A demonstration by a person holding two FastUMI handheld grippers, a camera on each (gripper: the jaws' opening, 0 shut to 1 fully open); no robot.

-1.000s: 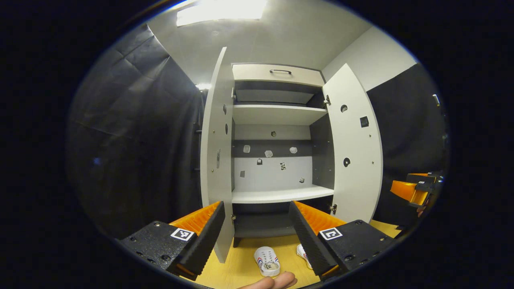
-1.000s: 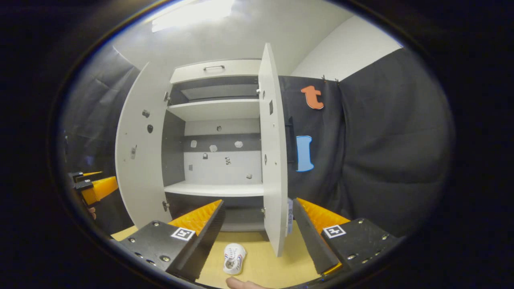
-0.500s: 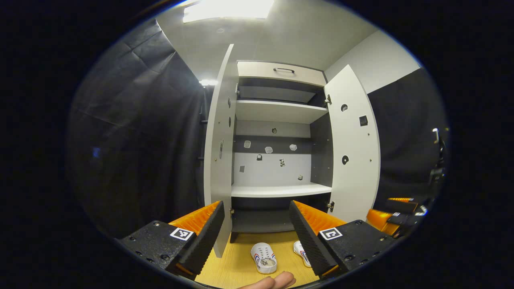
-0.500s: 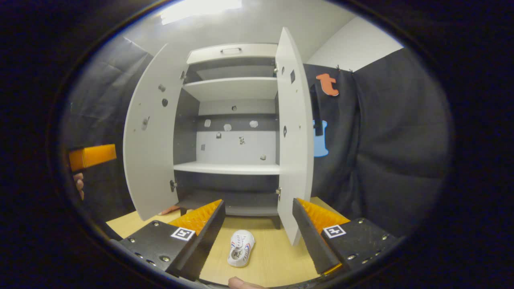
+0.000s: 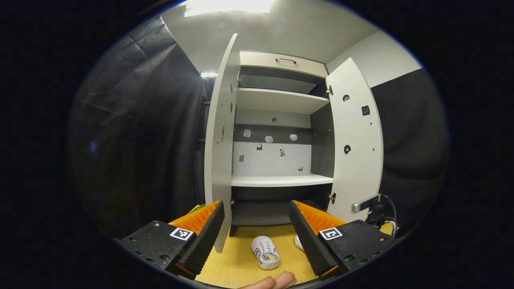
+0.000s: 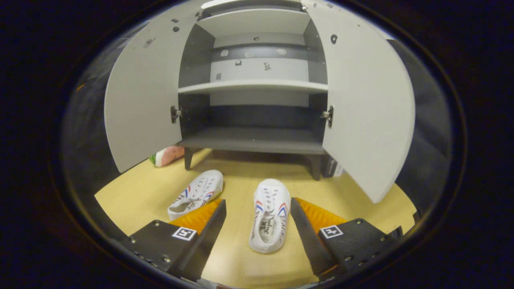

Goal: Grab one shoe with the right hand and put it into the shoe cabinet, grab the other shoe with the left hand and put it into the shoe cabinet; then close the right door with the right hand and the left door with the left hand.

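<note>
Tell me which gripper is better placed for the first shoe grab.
Right. The right gripper is open and low, with one shoe between its fingers; the left gripper sits higher, facing the cabinet.

A yellow wooden floor (image 6: 353, 200) carries everything here. Toward its far left edge in the right gripper view lies a small pink and green object (image 6: 166, 155), too blurred to identify, partly hidden. A small dark box with a white label (image 6: 331, 166) stands toward the floor's far right. In the left gripper view, a metal bar with black cables (image 5: 375, 204) shows by the floor's right edge. A bright ceiling light (image 5: 229, 6) glows overhead.
</note>
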